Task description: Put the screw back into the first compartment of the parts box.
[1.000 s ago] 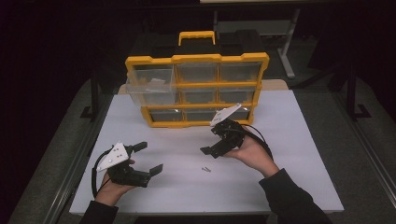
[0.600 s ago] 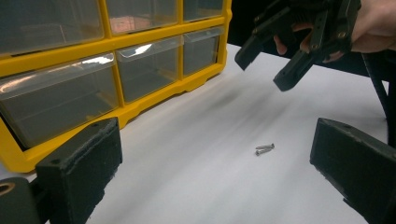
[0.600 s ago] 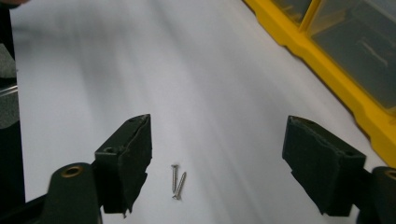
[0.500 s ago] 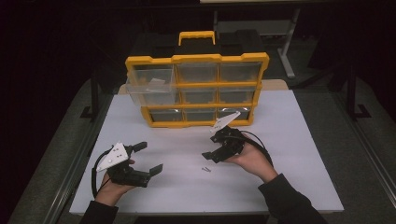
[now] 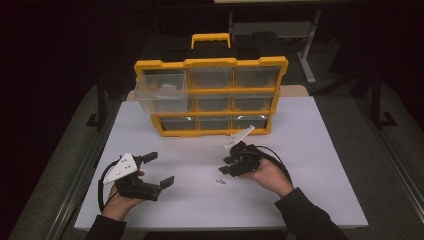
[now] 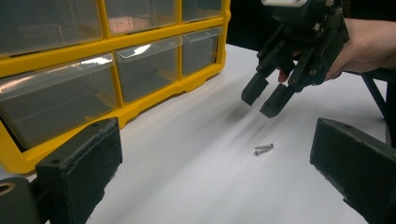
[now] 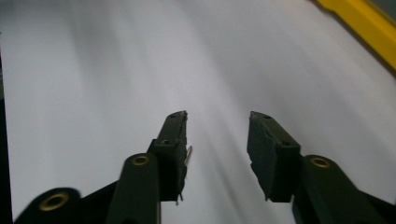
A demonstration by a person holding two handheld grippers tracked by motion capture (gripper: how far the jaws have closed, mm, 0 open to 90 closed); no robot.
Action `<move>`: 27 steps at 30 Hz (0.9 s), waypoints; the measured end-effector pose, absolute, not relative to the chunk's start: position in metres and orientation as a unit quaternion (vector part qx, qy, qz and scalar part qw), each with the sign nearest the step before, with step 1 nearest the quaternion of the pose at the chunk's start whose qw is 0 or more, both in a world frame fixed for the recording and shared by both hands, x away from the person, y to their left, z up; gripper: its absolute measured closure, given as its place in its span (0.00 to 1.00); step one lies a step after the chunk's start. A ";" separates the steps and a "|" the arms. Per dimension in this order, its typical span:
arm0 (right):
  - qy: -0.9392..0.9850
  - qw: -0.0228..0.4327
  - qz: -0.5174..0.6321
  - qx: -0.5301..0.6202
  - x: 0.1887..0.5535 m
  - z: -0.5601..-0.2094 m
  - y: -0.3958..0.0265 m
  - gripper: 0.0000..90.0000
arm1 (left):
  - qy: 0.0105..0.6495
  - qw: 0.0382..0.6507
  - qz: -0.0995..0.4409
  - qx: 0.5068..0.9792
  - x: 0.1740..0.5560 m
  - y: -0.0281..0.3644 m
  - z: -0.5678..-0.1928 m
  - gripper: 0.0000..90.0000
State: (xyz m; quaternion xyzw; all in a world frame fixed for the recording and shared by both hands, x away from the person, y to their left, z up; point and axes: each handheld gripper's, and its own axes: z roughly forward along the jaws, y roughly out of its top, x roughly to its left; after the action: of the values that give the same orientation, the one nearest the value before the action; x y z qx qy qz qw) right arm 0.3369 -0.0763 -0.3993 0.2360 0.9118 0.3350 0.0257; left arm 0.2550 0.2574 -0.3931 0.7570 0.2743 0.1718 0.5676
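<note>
Left gripper is held low over the left part of the white table, jaws wide apart, nothing between them; it is parked clear of the work. Behind, at the table's far middle, a yellow organizer stands upright, its top-left drawer pulled out with small parts inside, too small to be identified. Two small screws lie side by side on the bare table in front of the organizer, also seen in the high view as tiny grey marks. Right gripper is poised just above and beside the screws, tips angled down toward them. Its jaws have just been closing and are now partly apart, with a clear gap seen in the right gripper view; nothing is clamped. A thin metallic sliver shows at the inner edge of one jaw there, but contact cannot be confirmed.

Step judged: approach for pick-up of a screw, grasp not yet made. Next move likely calls for a short descent, tips centred on one screw, then a fine pinch flat against the table. The open drawer is the probable destination.
</note>
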 end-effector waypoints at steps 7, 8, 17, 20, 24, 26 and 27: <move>0.918 0.011 0.326 0.226 0.337 -0.408 -0.075 0.75 | 0.273 0.568 0.174 0.757 0.256 0.258 -0.393 0.02; 0.921 0.009 0.321 0.222 0.338 -0.411 -0.074 0.77 | 0.274 0.567 0.172 0.757 0.255 0.258 -0.393 0.02; 0.928 -0.002 0.307 0.210 0.336 -0.424 -0.067 0.82 | 0.273 0.568 0.174 0.757 0.255 0.258 -0.393 0.02; 0.929 -0.006 0.305 0.210 0.336 -0.426 -0.066 0.83 | 0.273 0.567 0.174 0.757 0.255 0.258 -0.393 0.02; 0.931 -0.009 0.299 0.209 0.335 -0.430 -0.064 0.84 | 0.273 0.567 0.174 0.758 0.255 0.258 -0.393 0.02; 0.933 -0.009 0.295 0.208 0.335 -0.431 -0.063 0.85 | 0.273 0.567 0.174 0.758 0.255 0.258 -0.393 0.02; 0.933 -0.009 0.293 0.208 0.335 -0.432 -0.063 0.85 | 0.273 0.567 0.174 0.757 0.255 0.258 -0.393 0.02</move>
State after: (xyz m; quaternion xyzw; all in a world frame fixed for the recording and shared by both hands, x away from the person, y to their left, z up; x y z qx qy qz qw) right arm 0.3354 -0.0631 -0.4321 0.2079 0.9333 0.2927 -0.0091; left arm 0.2552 0.2578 -0.3931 0.7570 0.2731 0.1740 0.5675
